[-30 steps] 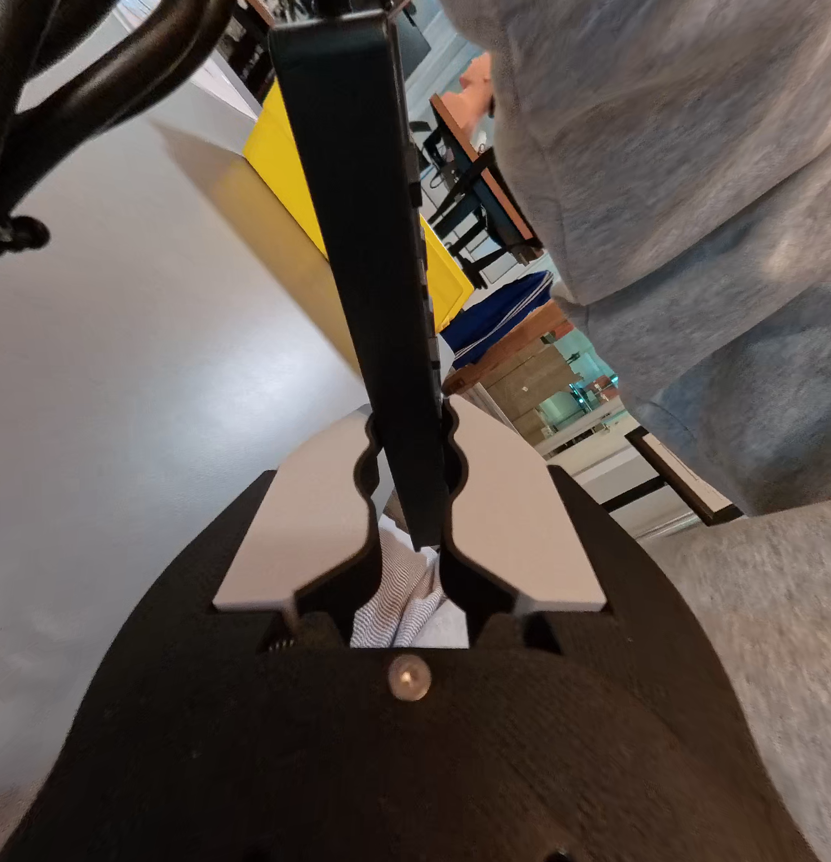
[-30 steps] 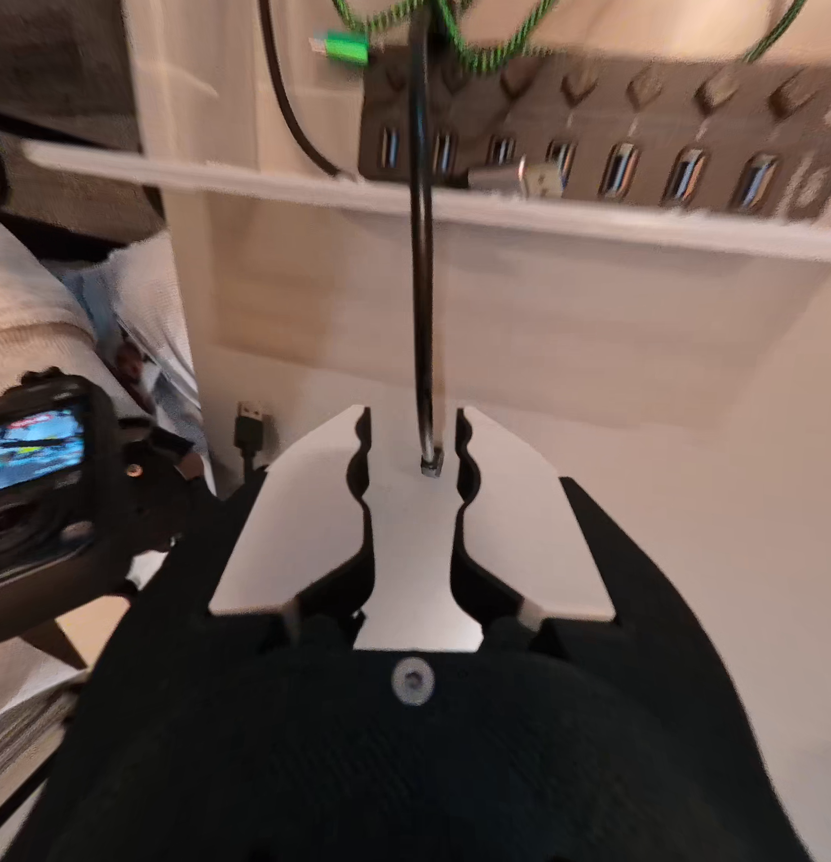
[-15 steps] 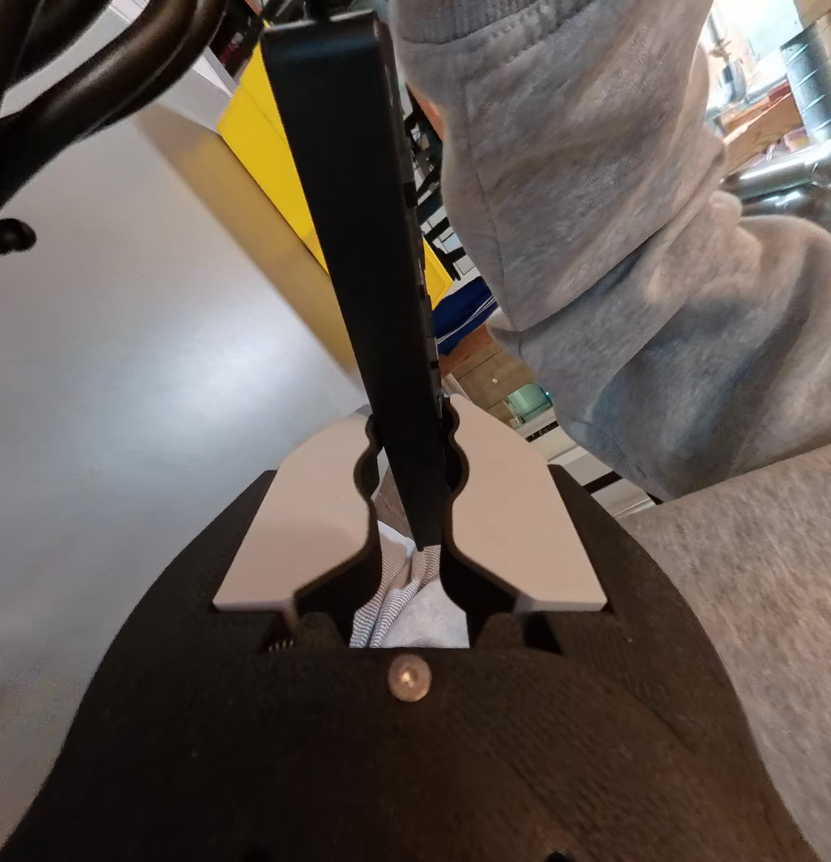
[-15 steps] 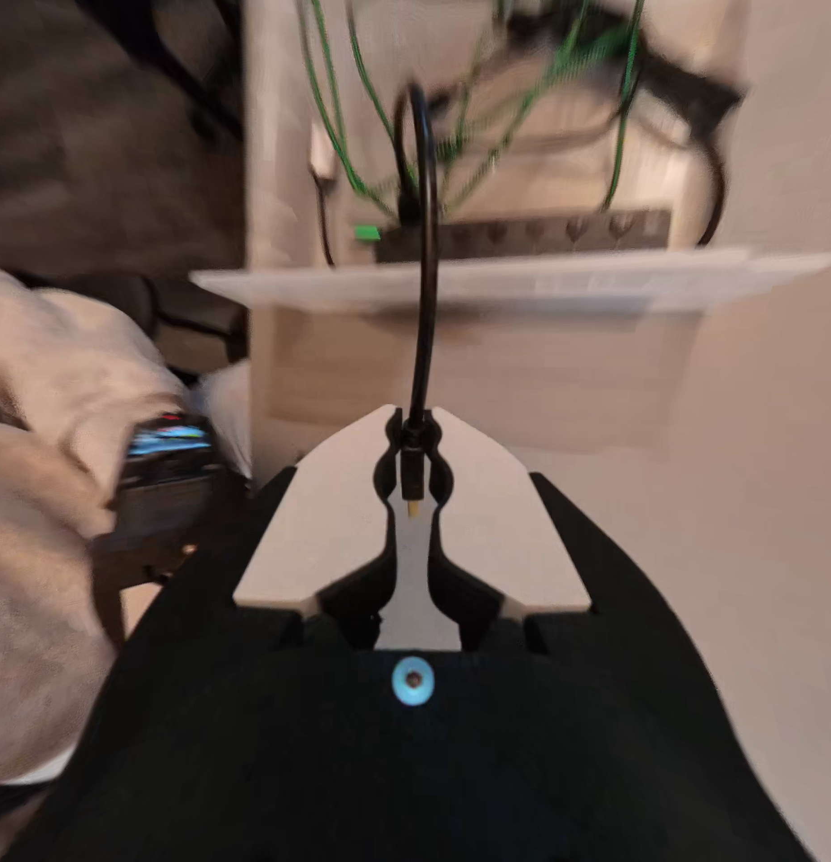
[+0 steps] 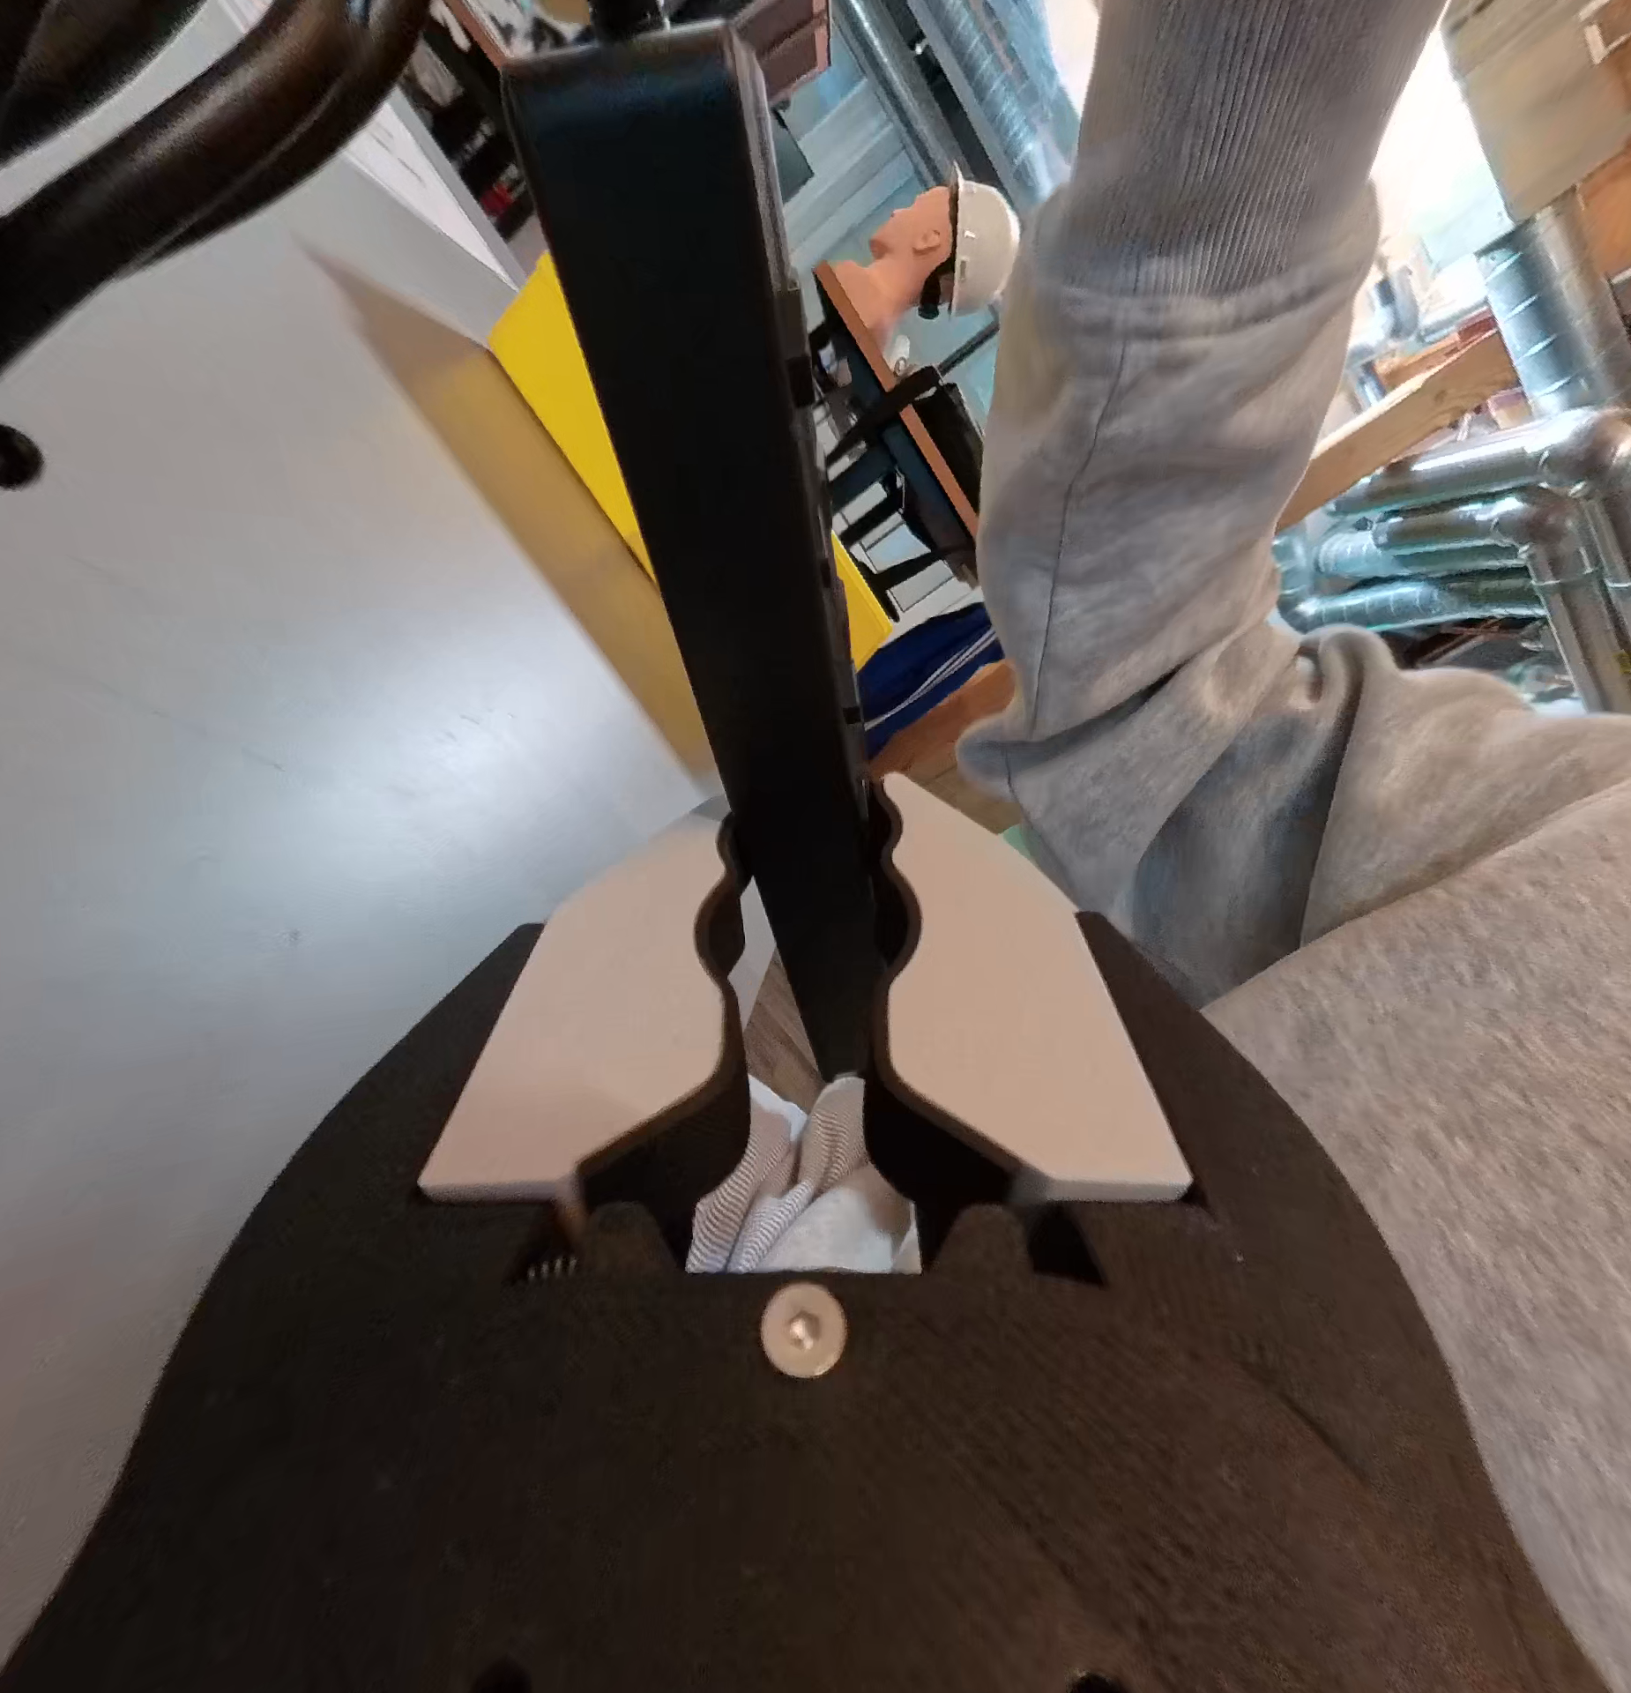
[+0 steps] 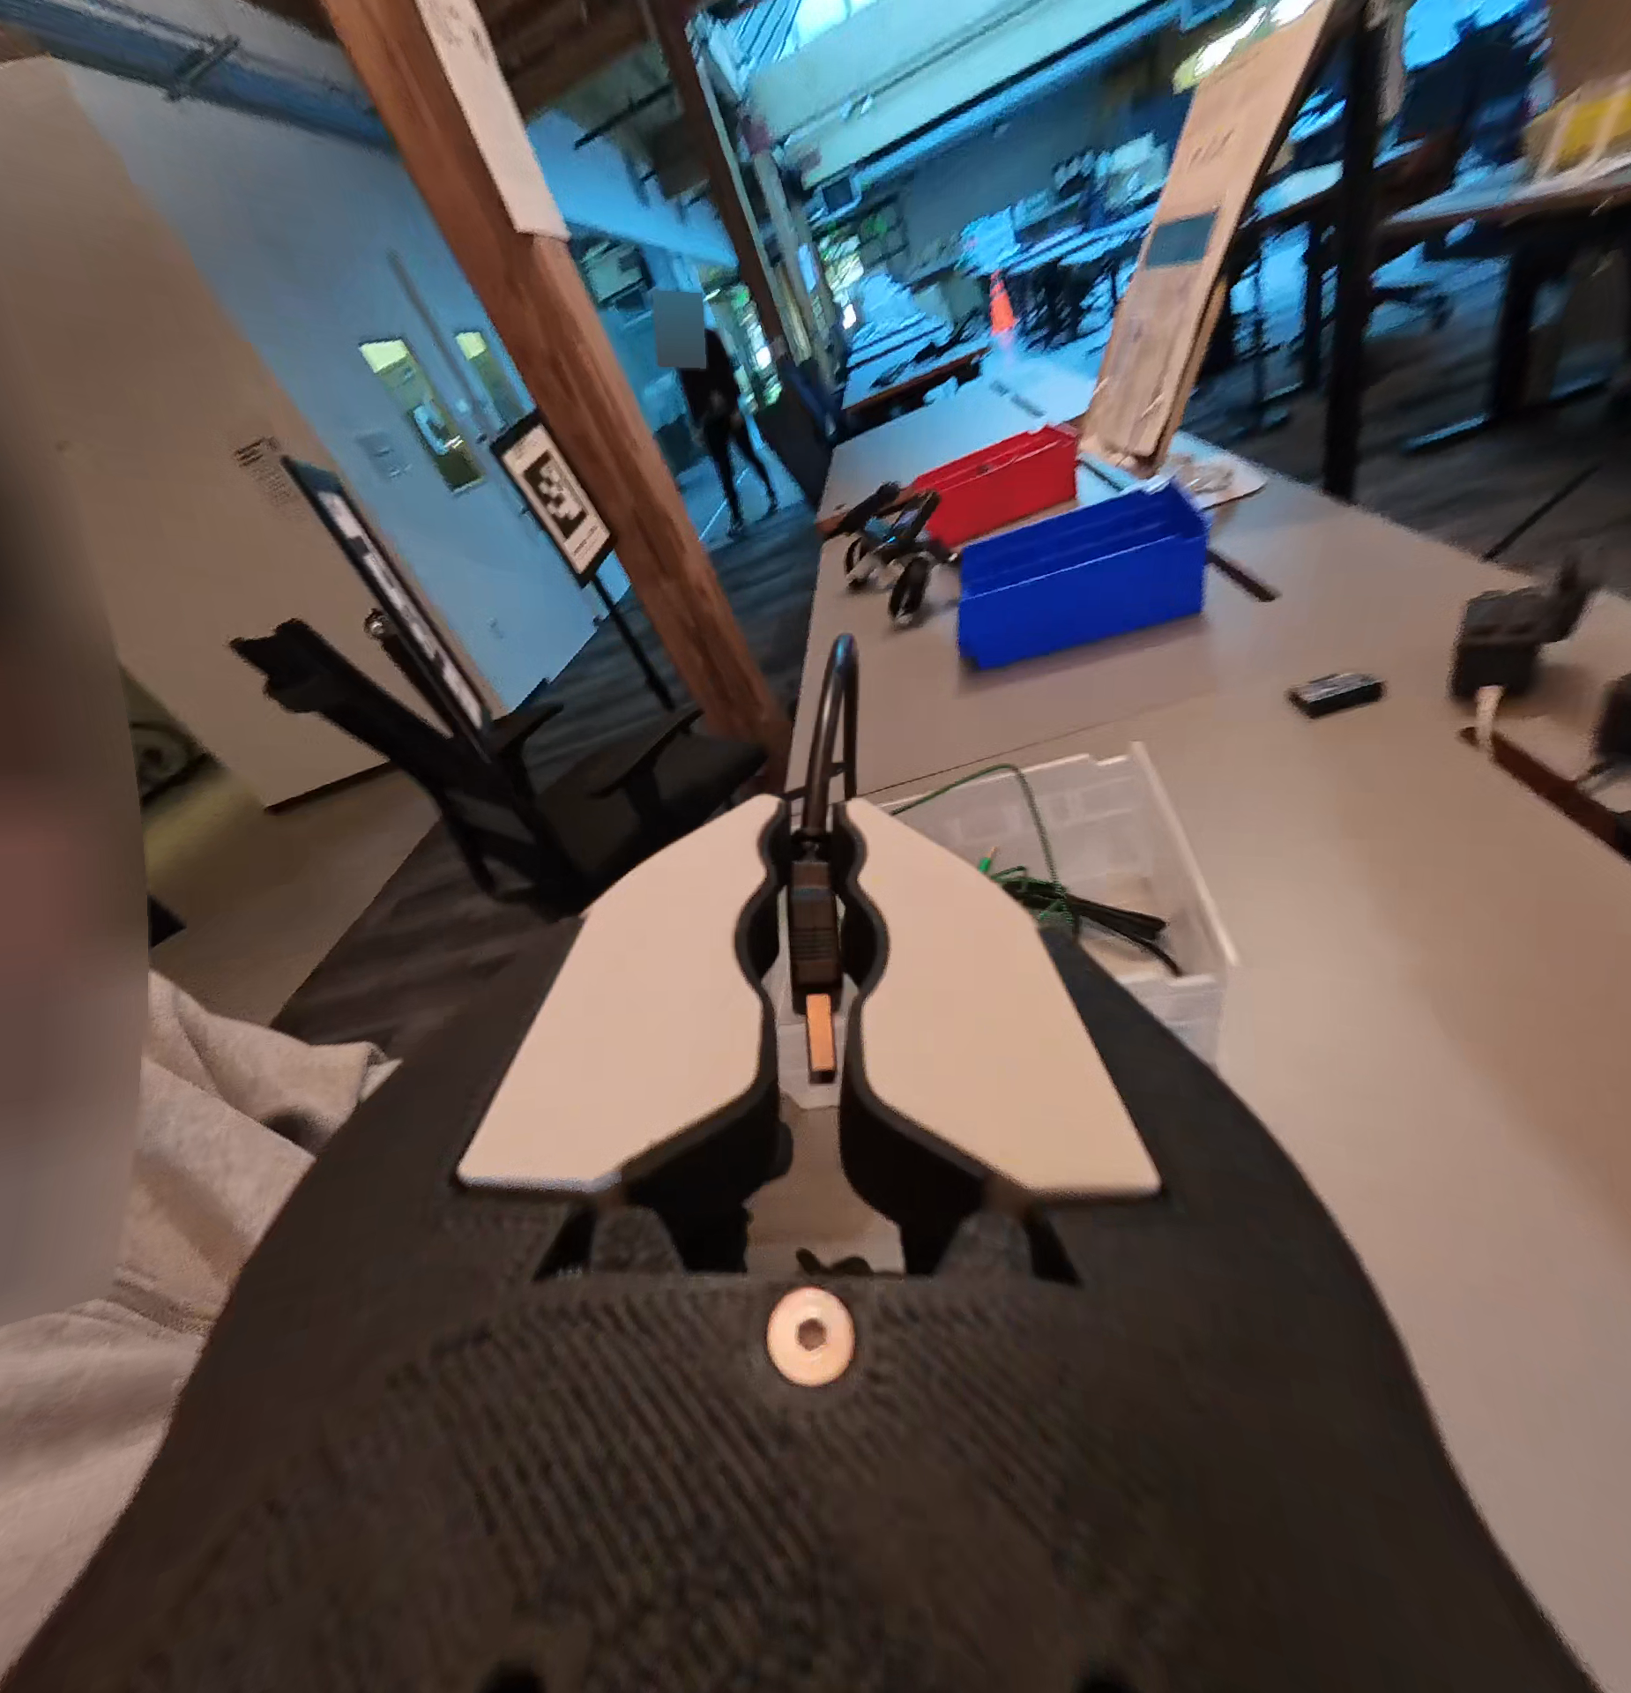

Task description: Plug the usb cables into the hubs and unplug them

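My left gripper (image 5: 807, 847) is shut on a long black USB hub (image 5: 693, 476), held edge-on and pointing away from me, with its ports along the right edge. Thick black cables (image 5: 180, 137) run off the upper left. My right gripper (image 6: 816, 829) is shut on the black USB plug (image 6: 814, 925) of a black cable (image 6: 830, 705); the metal tip (image 6: 821, 1040) points back toward the camera and the cable arcs up and forward. The right gripper is raised above the table (image 6: 1398, 916).
A clear plastic box (image 6: 1114, 870) with green and black cables sits on the table just beyond the right gripper. Farther back are a blue bin (image 6: 1077, 577) and a red bin (image 6: 1004, 481). A grey sleeve (image 5: 1160, 476) is right of the hub. A black chair (image 6: 519, 751) stands left. The tips of one gripper are about 30 cm away from the tips of the other.
The right gripper closed on the black USB plug, then lifted and tilted up away from the box, now facing across the table. The left gripper kept holding the hub while the sleeve moved up.
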Demonstrator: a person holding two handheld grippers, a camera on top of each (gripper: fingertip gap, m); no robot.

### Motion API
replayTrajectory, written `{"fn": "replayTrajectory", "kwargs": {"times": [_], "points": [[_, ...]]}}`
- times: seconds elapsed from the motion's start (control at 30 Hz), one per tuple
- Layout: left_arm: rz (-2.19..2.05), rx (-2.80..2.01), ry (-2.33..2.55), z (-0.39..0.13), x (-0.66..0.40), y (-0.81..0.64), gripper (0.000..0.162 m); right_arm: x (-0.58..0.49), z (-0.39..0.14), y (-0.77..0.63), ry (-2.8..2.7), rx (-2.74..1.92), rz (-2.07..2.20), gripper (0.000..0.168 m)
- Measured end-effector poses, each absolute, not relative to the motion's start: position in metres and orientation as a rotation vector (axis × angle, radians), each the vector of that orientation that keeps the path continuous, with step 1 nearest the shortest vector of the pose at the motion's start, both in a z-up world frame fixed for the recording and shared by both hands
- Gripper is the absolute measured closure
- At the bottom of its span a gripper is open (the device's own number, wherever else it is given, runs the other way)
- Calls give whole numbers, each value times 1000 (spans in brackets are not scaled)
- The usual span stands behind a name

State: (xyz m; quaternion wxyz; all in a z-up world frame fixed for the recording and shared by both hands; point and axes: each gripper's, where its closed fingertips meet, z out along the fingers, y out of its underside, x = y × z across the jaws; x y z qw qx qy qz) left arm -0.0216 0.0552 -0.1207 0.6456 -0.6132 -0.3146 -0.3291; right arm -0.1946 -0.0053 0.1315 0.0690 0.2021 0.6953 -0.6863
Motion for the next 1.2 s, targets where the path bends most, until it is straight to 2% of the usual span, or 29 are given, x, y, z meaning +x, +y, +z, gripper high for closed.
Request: {"fn": "replayTrajectory", "kwargs": {"times": [0.13, 0.47, 0.67, 0.77, 0.87, 1.2], "points": [[-710, -1371, -747, -120, -31, 52, 135, -170, 119, 53, 1989, 800, -2213, 160], [-692, -1321, -810, -122, -44, 53, 135, -108, 26, 158, 1980, 1352, -2391, 160], [-667, -1347, -799, -123, -44, 59, 135, -87, -52, 164, 2050, 1585, -2218, 160], [-661, -1359, -797, -124, -45, 60, 135, -76, -83, 159, 1891, 1655, -2141, 160], [-658, -1360, -797, -124, -48, 61, 135, -71, -102, 155, 1786, 1707, -2066, 160], [-659, -1370, -813, -127, -59, 65, 135, -53, -146, 136, 1919, 1672, -1753, 161]]}}
